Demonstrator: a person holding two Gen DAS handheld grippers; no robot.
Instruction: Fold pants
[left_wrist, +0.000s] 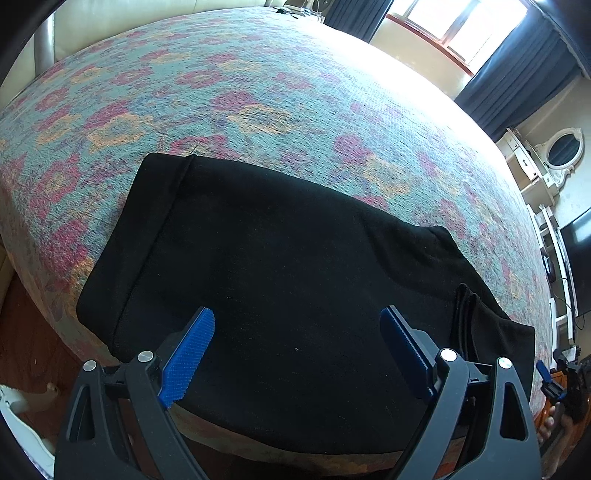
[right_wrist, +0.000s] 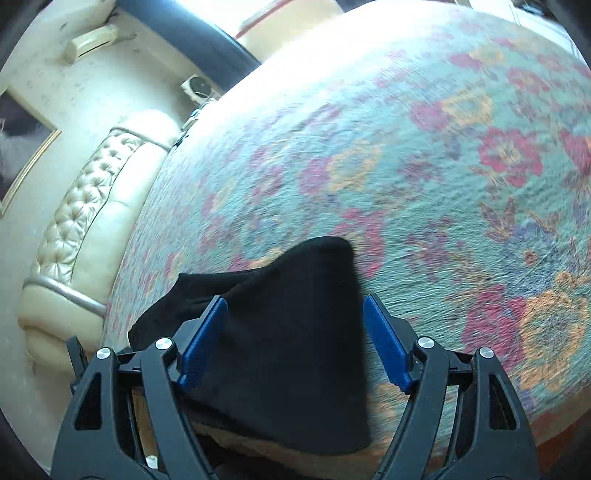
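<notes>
The black pants (left_wrist: 280, 280) lie already folded into a compact stack on the floral bedspread (left_wrist: 258, 92), near the edge of the bed and directly under and ahead of the left gripper (left_wrist: 297, 350). Its jaws stand wide apart and hold nothing. The right gripper (right_wrist: 295, 339) is also open and empty, with one end of the pants between and below its blue pads (right_wrist: 205, 339), not pressed. The cloth looks soft, light and limp, so I judge it will sag and slide on itself. A good hold is the folded edge on the right of the left gripper (left_wrist: 480, 325), pinching all layers together.
</notes>
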